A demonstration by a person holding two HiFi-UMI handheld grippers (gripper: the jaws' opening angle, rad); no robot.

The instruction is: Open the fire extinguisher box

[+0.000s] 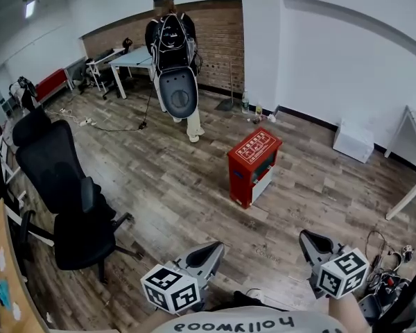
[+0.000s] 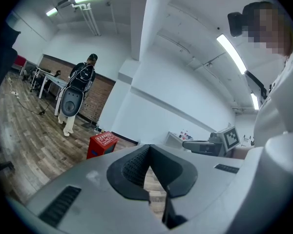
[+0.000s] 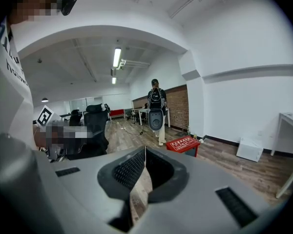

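The fire extinguisher box (image 1: 253,165) is standing upright on the wooden floor (image 1: 194,200) near the middle of the room, red, with its printed top running from about 7 o'clock toward 1 o'clock in the head view. Its windowed long face is looking toward 4 or 5 o'clock. From my left claw (image 1: 209,250) the box is lying at about 1 o'clock, and from my right claw (image 1: 312,241) at about 11 o'clock. It is sitting well apart from both, and neither is touching it. I am holding both claws low in front of me with the tips pointing toward the box. In each claw's own view the two jaws are meeting at the tips with nothing between them. The two are looking about equally far off, but the windowed face is turning toward my right side, so I judge the right claw better placed for the door. Beyond the box at 11 o'clock a person with a backpack (image 1: 172,47) is standing, and a black office chair (image 1: 66,186) is sitting off at 9 o'clock.
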